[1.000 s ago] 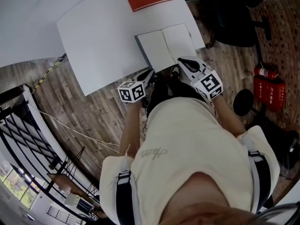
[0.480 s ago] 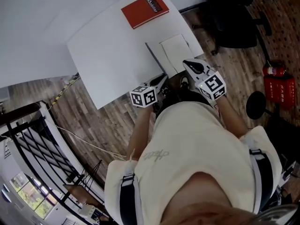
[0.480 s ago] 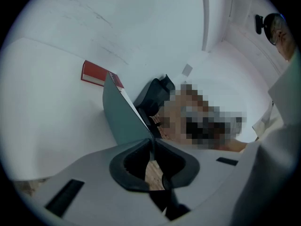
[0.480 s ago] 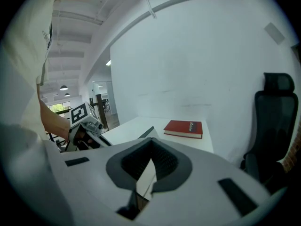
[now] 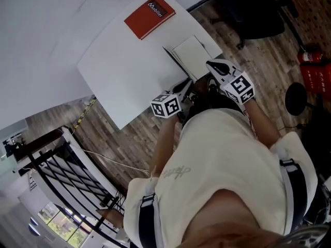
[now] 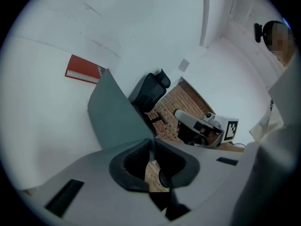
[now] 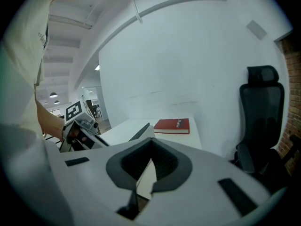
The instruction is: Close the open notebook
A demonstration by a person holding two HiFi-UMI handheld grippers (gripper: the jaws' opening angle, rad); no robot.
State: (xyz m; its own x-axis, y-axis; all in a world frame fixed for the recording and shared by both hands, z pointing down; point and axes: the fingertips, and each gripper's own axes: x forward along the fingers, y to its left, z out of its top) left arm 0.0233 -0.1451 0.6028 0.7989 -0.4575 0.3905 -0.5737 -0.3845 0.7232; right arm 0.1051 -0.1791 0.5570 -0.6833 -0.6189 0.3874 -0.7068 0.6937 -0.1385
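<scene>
White table (image 5: 119, 61) filled the upper part of the head view, standing on a wood-plank floor (image 5: 129, 133). Black office chair (image 5: 253, 14) stood just beyond the table's right-hand corner. Notebook (image 5: 192, 56) lay at the table's near right corner, close to the edge by the person. Its white right-hand page lay flat, facing up. Its grey-green cover (image 6: 115, 117) stood lifted off the table and tilted, neither flat open nor folded shut. Red book (image 5: 149, 16) lay closed farther back on the table, well apart from the notebook. Left gripper (image 6: 151, 142) was clenched on the cover's lower corner, with the thin edge caught between the pads. Right gripper (image 7: 149, 147) sat at the notebook's near right side. Its jaws were drawn together at the tips with nothing clamped, and white page showed through the slit behind the tips.
</scene>
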